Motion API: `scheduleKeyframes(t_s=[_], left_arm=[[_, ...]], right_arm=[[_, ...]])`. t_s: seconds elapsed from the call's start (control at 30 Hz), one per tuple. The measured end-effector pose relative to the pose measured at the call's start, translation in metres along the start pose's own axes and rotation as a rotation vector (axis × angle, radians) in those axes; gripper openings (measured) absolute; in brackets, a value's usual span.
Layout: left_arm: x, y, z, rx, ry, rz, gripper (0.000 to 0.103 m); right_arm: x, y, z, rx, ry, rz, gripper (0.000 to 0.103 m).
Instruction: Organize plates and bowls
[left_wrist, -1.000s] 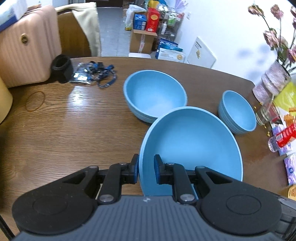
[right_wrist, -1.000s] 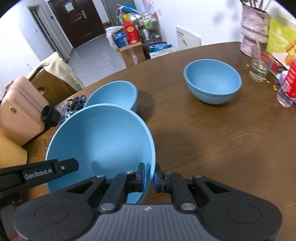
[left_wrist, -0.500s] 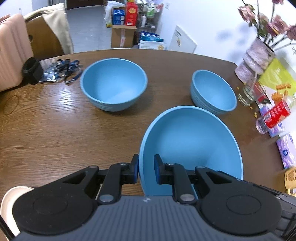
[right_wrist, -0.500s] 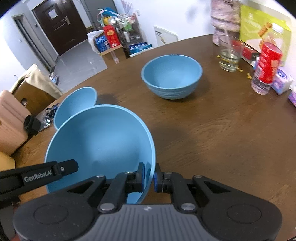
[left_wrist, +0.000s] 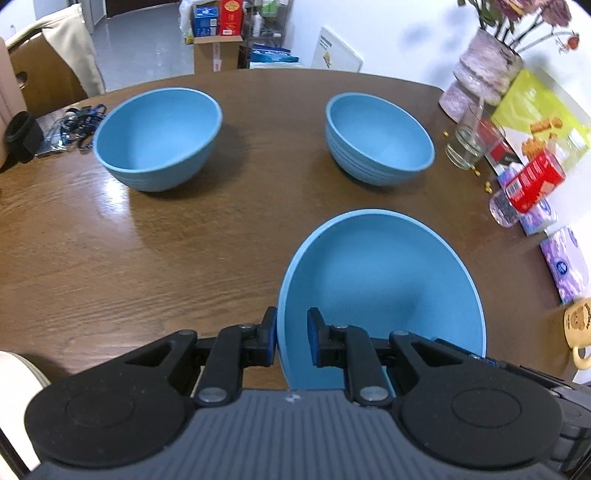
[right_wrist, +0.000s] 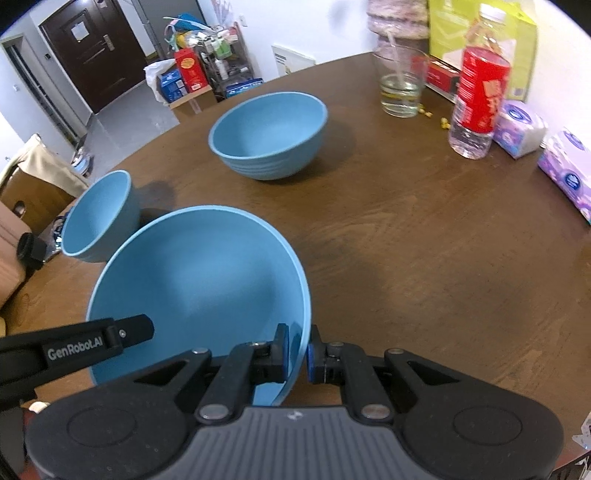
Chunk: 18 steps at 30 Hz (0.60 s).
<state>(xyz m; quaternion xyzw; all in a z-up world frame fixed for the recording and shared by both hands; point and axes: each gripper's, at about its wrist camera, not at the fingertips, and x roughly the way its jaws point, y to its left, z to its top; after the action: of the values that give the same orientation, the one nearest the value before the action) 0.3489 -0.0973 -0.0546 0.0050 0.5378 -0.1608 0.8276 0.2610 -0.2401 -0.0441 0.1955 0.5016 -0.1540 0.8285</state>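
Two bowls (left_wrist: 159, 138) (left_wrist: 378, 138) sit side by side behind the held bowl (left_wrist: 380, 291).

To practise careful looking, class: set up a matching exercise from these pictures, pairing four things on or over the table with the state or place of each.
Things:
1. large blue bowl
2. drinking glass
3. bottle with the red label
4. lanyards

States or places:
A. upright beside the tissue packs
B. heaped near the table's far left edge
C. rim clamped by both the left gripper and the right gripper
D. holds a little clear liquid

Pairs: 1-C, 2-D, 3-A, 4-B
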Motion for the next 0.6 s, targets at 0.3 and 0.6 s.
scheduleKeyframes(t_s=[0.3, 0.6], left_arm=[[0.018, -0.034, -0.02, 0.045, 0.023, -0.013, 0.017], [0.03, -0.063, -0.039, 0.087, 0.038, -0.014, 0.017]], right_arm=[[0.004, -0.04, -0.013, 0.018, 0.014, -0.036, 0.009], [0.009, -0.069, -0.023, 0.019, 0.022, -0.06, 0.009]])
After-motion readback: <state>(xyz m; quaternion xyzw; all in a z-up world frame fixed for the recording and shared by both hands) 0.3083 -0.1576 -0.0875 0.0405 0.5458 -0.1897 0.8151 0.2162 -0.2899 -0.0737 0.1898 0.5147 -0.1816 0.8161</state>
